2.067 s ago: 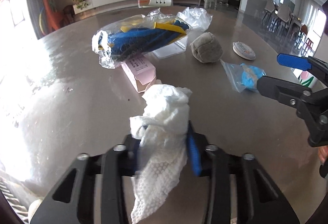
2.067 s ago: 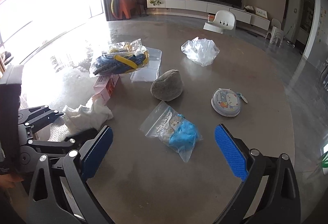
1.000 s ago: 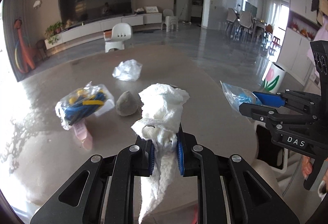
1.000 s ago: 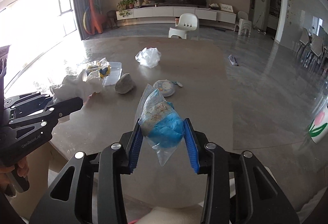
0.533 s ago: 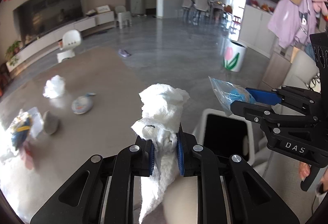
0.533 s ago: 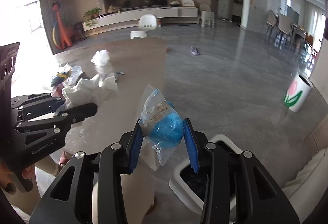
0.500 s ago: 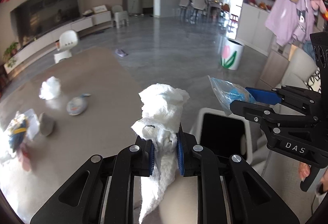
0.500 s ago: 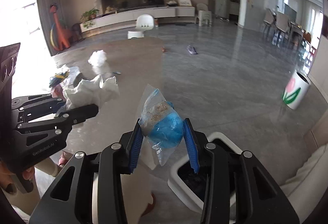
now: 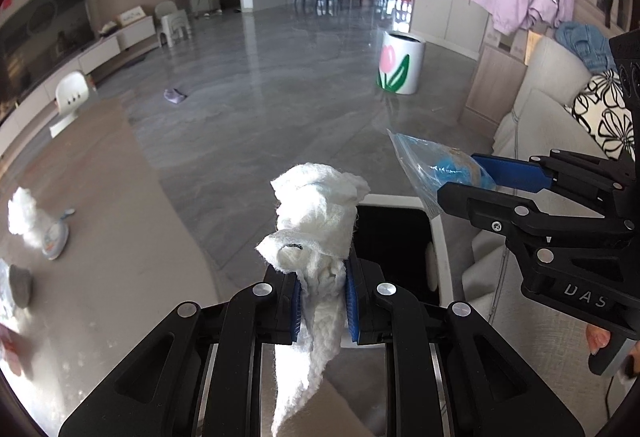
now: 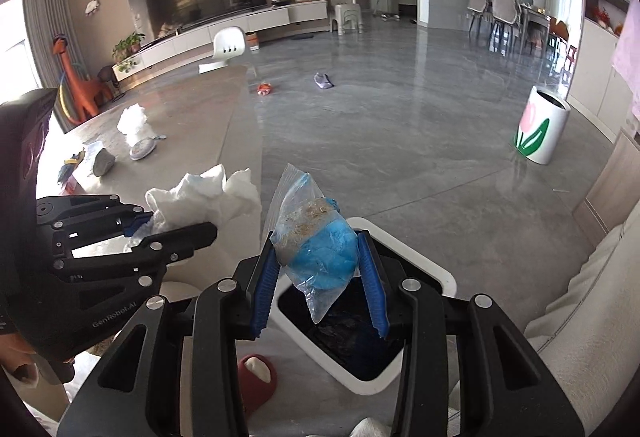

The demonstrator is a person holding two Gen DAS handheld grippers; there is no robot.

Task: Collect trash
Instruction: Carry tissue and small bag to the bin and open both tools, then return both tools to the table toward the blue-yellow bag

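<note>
A grey-brown counter [image 10: 192,141] runs along the left of a wide room with polished grey floor tiles; on it lie a crumpled clear bag [image 10: 134,119], a round tin [image 10: 142,149] and a grey stone-like lump [image 10: 103,161]. A white bin painted with a tulip [image 10: 538,129] stands far off on the floor.

The left gripper [image 9: 322,301] has its jaws narrowed onto a wad of white paper towel [image 9: 316,221]. The right gripper [image 10: 320,281] clamps a clear zip bag with blue contents [image 10: 320,245], apparently just above the open white trash bin [image 10: 424,269] with its dark liner.

Lettering reads "DAS" on the right gripper and "GenRobot.AI" on the left one.
</note>
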